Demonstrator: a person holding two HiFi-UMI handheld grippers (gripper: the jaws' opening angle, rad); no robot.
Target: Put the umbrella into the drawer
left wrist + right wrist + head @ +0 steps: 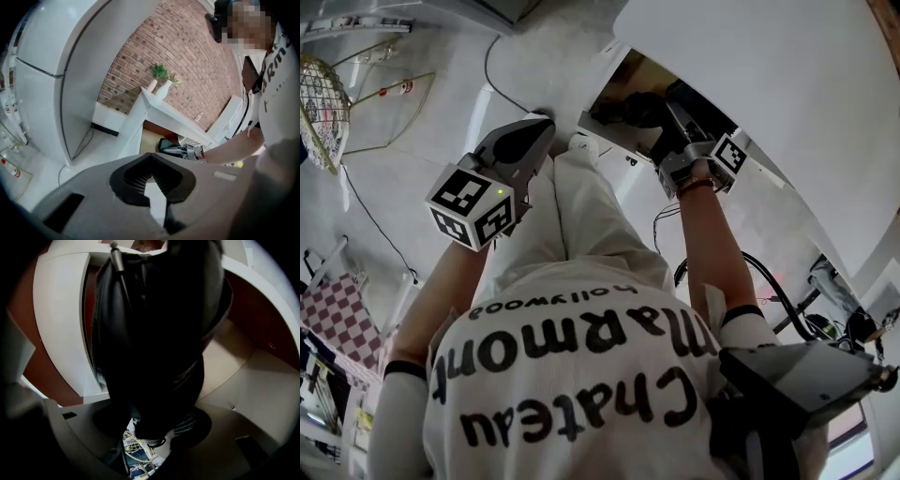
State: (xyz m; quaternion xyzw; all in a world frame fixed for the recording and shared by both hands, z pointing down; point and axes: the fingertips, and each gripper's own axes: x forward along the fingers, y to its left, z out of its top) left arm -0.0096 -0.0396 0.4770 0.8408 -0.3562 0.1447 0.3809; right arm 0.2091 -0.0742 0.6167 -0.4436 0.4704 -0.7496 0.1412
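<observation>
A black folded umbrella [630, 109] lies partly inside the open drawer [602, 131] of a white cabinet. My right gripper [671, 120] reaches into the drawer and is shut on the umbrella. In the right gripper view the umbrella [154, 333] fills the space between the jaws of the right gripper [154, 427], with the drawer's tan floor [234, 362] behind it. My left gripper [540, 129] hangs in the air left of the drawer, jaws closed on nothing. The left gripper view shows the left gripper [150, 159], and beyond it the drawer [149, 137], the umbrella [169, 145] and the right gripper [194, 151].
The cabinet's white top [769, 94] overhangs the drawer. Two white vases with plants [160, 85] stand on it, against a brick wall [187, 56]. A white fridge [47, 70] stands to the left. Cables [769, 281] and a checkered cloth [337, 302] lie on the floor.
</observation>
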